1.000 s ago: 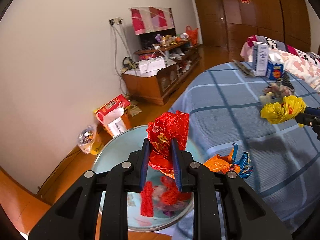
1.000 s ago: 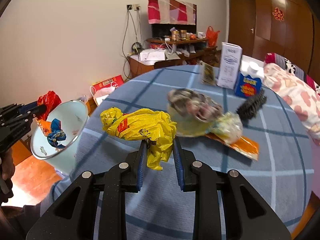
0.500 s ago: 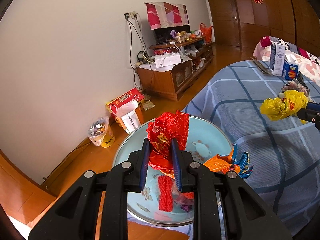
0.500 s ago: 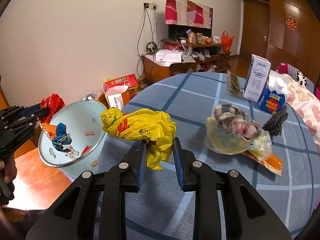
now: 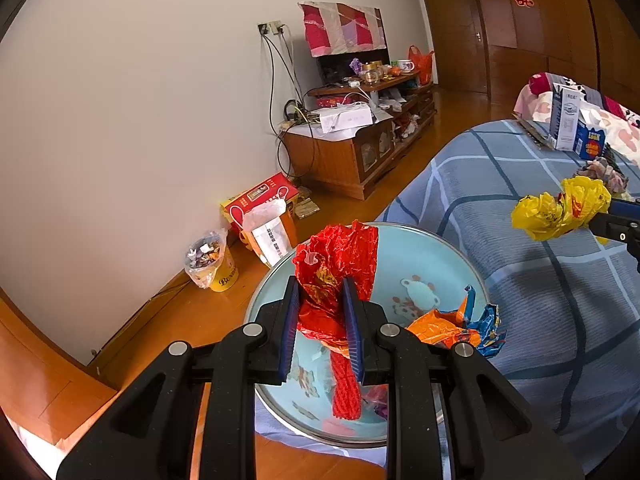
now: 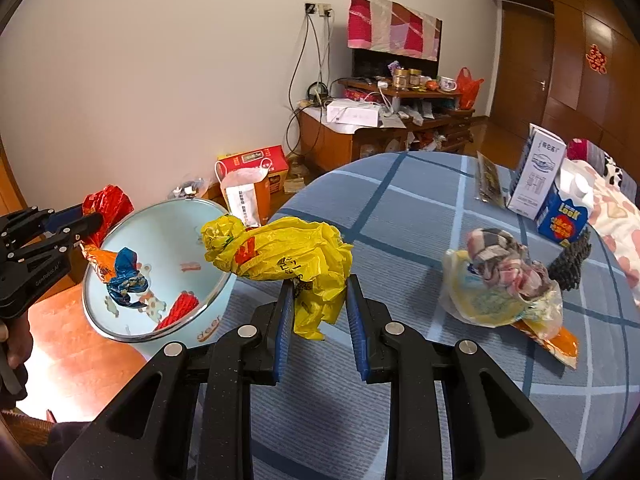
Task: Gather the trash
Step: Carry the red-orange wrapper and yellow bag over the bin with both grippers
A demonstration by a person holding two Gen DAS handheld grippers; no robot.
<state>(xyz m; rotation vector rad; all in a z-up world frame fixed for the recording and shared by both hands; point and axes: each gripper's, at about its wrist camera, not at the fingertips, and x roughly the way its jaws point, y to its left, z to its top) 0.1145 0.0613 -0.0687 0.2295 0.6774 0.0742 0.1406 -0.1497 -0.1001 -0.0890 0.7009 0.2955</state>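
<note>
The bowl (image 6: 160, 240) has some wrappers in it. The left gripper (image 5: 322, 320) holds a red wrapper (image 5: 340, 264) and the right gripper (image 6: 320, 312) a yellow bag (image 6: 280, 252), neither dropped in. More trash (image 6: 504, 292) waits on the table (image 6: 400, 216).

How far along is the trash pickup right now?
Done: orange-blue wrapper and red mesh lie in the basin. In hand: left tongs hold a red wrapper, right tongs a yellow bag. Left: the bag pile on the table.

"Look" on blue carton (image 6: 563, 216); "deer" on basin (image 6: 209, 325) wall.
</note>
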